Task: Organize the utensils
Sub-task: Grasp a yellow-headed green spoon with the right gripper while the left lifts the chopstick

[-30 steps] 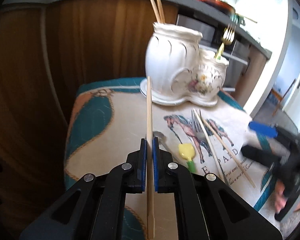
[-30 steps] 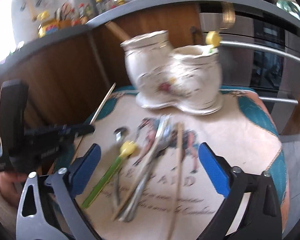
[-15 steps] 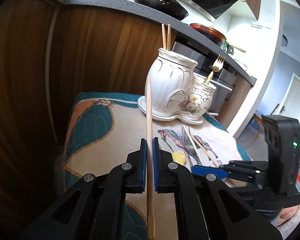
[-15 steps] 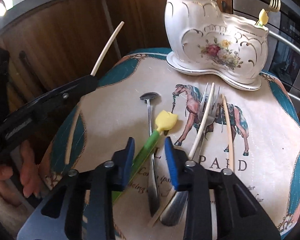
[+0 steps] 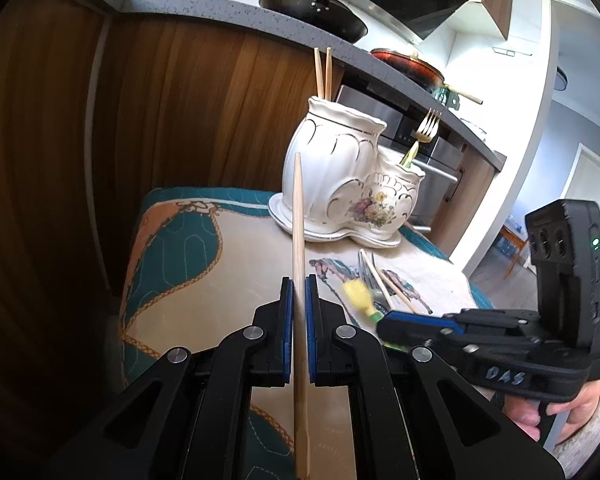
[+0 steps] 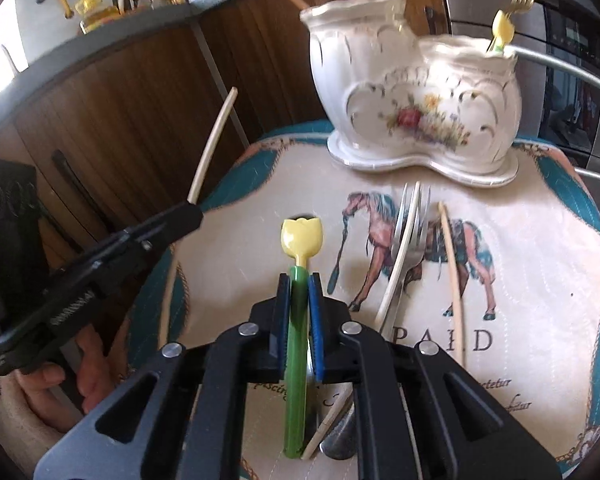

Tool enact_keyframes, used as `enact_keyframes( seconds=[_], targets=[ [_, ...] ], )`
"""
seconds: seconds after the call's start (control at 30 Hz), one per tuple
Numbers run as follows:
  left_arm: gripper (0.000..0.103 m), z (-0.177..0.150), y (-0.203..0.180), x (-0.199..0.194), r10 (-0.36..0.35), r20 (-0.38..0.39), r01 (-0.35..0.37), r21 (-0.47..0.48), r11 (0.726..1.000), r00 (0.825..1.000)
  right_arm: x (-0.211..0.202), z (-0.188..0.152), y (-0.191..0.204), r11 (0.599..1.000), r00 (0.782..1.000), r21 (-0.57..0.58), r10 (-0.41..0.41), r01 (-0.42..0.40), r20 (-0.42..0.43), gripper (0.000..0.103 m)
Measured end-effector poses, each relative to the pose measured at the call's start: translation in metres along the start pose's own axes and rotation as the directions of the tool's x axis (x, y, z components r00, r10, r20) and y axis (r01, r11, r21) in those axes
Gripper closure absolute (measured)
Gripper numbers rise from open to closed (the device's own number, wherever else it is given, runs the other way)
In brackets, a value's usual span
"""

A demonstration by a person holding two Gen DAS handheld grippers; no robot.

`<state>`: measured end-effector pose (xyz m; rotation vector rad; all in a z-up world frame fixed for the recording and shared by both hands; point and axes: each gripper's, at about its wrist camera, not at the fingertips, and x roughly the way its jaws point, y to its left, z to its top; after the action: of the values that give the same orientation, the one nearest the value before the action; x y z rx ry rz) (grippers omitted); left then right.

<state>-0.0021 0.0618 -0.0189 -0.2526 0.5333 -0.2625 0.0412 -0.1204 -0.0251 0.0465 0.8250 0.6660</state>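
My left gripper [image 5: 299, 284] is shut on a wooden chopstick [image 5: 299, 216], held above the cloth and pointing toward the white two-part ceramic holder [image 5: 340, 184]. The holder's tall part has two chopsticks [image 5: 323, 72], its low part a gold fork [image 5: 426, 128]. My right gripper [image 6: 299, 280] is shut on the green handle of a yellow tulip-ended utensil [image 6: 301, 236], just over the cloth. A silver fork [image 6: 410, 232] and two loose chopsticks [image 6: 452, 272] lie beside it. The left gripper [image 6: 188, 212] with its chopstick shows in the right wrist view.
The printed cloth [image 6: 520, 320] covers a small table against a wooden counter front [image 5: 180, 112]. An oven [image 6: 572, 60] stands behind the holder. A spoon lies partly hidden under my right gripper. Pans sit on the counter [image 5: 316, 12].
My right gripper closed on the green handle and lifted the tulip utensil a little. My left gripper rose slightly with its chopstick.
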Motion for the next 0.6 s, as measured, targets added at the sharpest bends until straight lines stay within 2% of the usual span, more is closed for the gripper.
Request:
enact_keyframes(
  seconds=[0.17,0.23,0.37,0.47,0.6],
  targets=[
    [0.096,0.002,-0.002,-0.006,-0.001,0.039,0.001,-0.005,1.000,0.999,-0.034,0.008,-0.004,1.000,0.990,-0.008,0.021,-0.020,0.139,0.093],
    [0.096,0.002,-0.004,-0.008,-0.003,0.058,0.003,0.003,1.000,0.998,-0.046,0.009,-0.003,1.000,0.978,-0.024,0.001,0.004,0.210,0.093],
    [0.096,0.001,-0.008,-0.006,-0.006,0.054,0.005,0.019,1.000,0.999,-0.063,0.010,-0.009,0.999,0.956,-0.037,-0.023,0.035,0.293,0.094],
    [0.096,0.000,-0.011,-0.001,-0.001,0.038,0.000,0.029,1.000,0.999,-0.063,0.011,-0.012,0.997,0.947,-0.043,-0.050,0.067,0.317,0.094],
    [0.096,0.000,-0.012,0.001,-0.001,0.039,0.000,0.036,0.999,0.999,-0.063,0.012,-0.015,0.997,0.947,-0.041,-0.055,0.071,0.315,0.094]
  ],
)
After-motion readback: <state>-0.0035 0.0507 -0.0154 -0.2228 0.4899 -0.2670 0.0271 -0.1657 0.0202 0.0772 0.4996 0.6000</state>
